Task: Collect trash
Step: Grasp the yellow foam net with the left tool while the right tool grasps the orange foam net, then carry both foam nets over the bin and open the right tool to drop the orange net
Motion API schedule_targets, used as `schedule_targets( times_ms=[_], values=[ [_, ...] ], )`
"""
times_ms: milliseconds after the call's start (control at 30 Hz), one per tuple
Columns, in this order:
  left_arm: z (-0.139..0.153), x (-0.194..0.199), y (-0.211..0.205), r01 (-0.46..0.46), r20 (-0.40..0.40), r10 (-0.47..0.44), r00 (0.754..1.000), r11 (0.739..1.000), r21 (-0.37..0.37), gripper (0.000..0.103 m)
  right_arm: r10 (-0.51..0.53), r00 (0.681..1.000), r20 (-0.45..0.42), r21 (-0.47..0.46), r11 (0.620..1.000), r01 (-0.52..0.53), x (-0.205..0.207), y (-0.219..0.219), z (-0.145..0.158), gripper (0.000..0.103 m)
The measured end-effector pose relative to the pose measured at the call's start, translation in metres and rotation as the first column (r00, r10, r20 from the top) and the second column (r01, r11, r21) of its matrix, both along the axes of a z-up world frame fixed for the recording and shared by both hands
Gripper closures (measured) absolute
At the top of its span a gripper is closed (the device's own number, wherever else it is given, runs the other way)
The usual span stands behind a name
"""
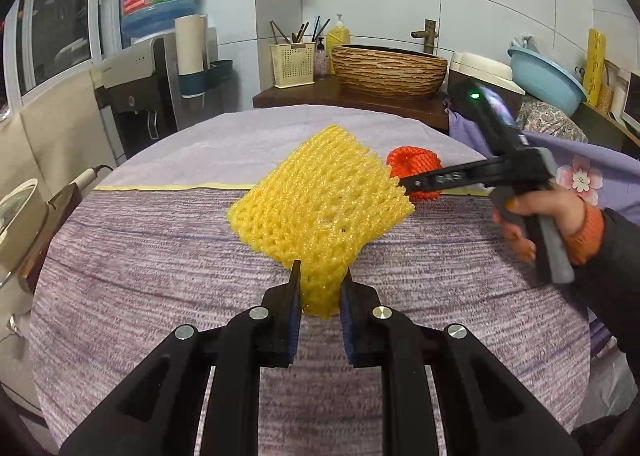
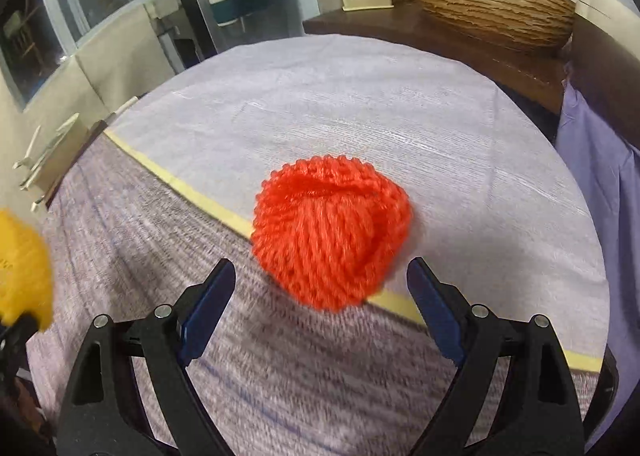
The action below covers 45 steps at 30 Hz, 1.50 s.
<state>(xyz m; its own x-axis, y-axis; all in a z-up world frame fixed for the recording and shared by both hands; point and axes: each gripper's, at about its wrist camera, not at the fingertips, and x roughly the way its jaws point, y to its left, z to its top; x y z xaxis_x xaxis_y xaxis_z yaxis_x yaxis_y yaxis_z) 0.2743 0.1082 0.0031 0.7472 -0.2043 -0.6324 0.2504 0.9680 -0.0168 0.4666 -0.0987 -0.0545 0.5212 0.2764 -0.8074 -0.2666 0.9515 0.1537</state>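
A yellow foam fruit net (image 1: 320, 199) lies over the round table; my left gripper (image 1: 321, 276) is shut on its near end. An orange foam fruit net (image 2: 332, 232), crumpled into a ball, sits on the cloth across the yellow stripe. My right gripper (image 2: 322, 280) is open, its blue pads (image 2: 208, 308) just short of the orange net on either side, touching nothing. In the left wrist view the right gripper (image 1: 404, 183) reaches in from the right, in front of the orange net (image 1: 416, 163). The yellow net shows at the left edge of the right wrist view (image 2: 22, 276).
The round table (image 1: 160, 256) wears a purple and lilac cloth. Behind it a wooden counter (image 1: 304, 93) holds a wicker-patterned basin (image 1: 390, 69), a utensil holder (image 1: 293, 63) and a soap bottle. A water dispenser (image 1: 136, 95) stands at the left, a blue basin (image 1: 548, 77) at the right.
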Motion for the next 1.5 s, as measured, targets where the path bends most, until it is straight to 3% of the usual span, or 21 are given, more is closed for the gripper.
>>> schedule_targets(
  times_ms=[67, 200, 267, 500, 900, 1233, 1500],
  values=[
    [0.000, -0.006, 0.002, 0.000, 0.001, 0.000, 1.000, 1.000, -0.008, 0.086, -0.013, 1.000, 0.007, -0.029, 0.999, 0.013, 0.005, 0.006, -0.003, 0.033],
    [-0.001, -0.018, 0.006, -0.012, 0.014, 0.012, 1.000, 1.000, -0.011, 0.086, 0.002, 1.000, 0.030, -0.071, 0.997, 0.000, 0.000, 0.015, -0.002, 0.069],
    [-0.003, -0.022, 0.007, -0.011, 0.010, 0.011, 1.000, 1.000, -0.029, 0.086, 0.004, 0.999, 0.039, -0.060, 0.998, -0.002, -0.007, 0.014, 0.001, 0.075],
    [-0.004, -0.043, 0.004, -0.012, 0.023, 0.013, 1.000, 0.999, -0.052, 0.086, 0.024, 0.994, 0.108, -0.047, 0.999, -0.019, -0.049, 0.005, 0.018, 0.078],
    [-0.001, -0.082, -0.025, -0.007, 0.037, 0.011, 0.999, 0.995, -0.100, 0.086, 0.056, 0.964, 0.261, 0.010, 0.998, -0.060, -0.172, -0.033, 0.052, 0.078],
    [0.006, -0.103, -0.087, 0.073, 0.066, -0.065, 0.996, 0.989, -0.126, 0.086, -0.063, 0.940, 0.335, 0.068, 0.997, 0.042, -0.254, -0.100, 0.061, 0.078],
    [0.011, -0.109, -0.148, 0.173, 0.092, -0.162, 0.983, 0.976, -0.135, 0.086, -0.214, 0.916, 0.340, 0.097, 0.977, 0.192, -0.299, -0.169, 0.046, 0.078]
  ],
)
